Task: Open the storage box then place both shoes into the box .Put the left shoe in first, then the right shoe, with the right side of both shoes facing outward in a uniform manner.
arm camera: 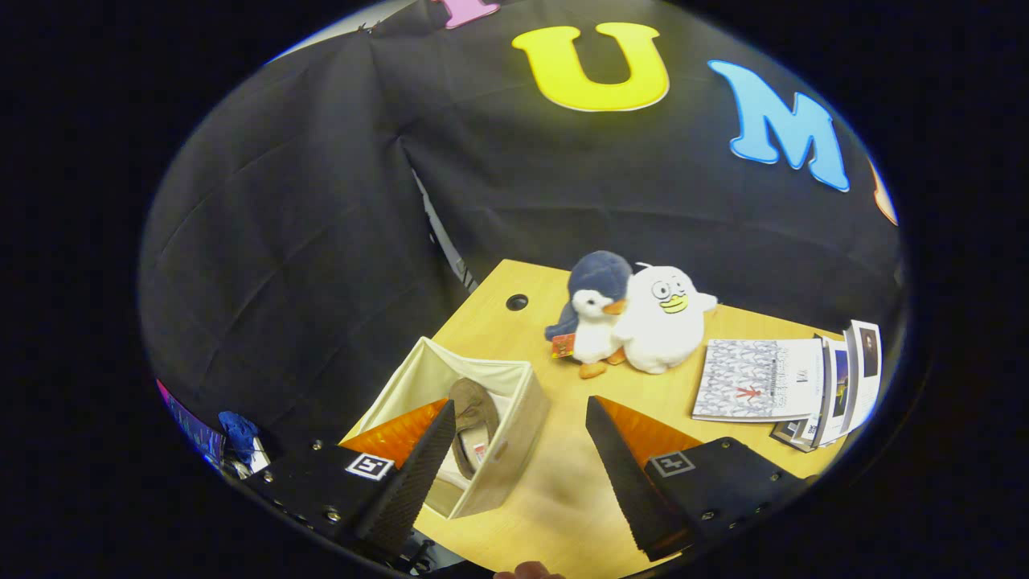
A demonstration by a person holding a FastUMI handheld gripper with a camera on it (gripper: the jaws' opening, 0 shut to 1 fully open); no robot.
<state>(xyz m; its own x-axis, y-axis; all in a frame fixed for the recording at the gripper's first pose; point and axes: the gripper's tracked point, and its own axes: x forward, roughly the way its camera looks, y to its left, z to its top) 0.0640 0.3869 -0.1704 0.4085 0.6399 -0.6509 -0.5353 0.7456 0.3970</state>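
Observation:
An open beige fabric storage box point(514, 418) stands on the wooden table point(498, 330), partly behind my left finger point(418, 470). Inside it lies a brown shoe point(474, 422), its sole and insole partly visible; whether a second shoe lies beneath it is hidden by the finger and box wall. My gripper point(521, 450) hovers above the table, open, with nothing between its fingers. The box sits ahead of and under the left finger; bare table lies between the fingers.
Two plush toys, a blue penguin point(595, 310) and a white duck point(663, 318), sit beyond the fingers. Magazines point(792, 382) are fanned out near the table's right edge. A cable hole point(517, 302) marks the table's far corner. A fingertip point(530, 571) shows below.

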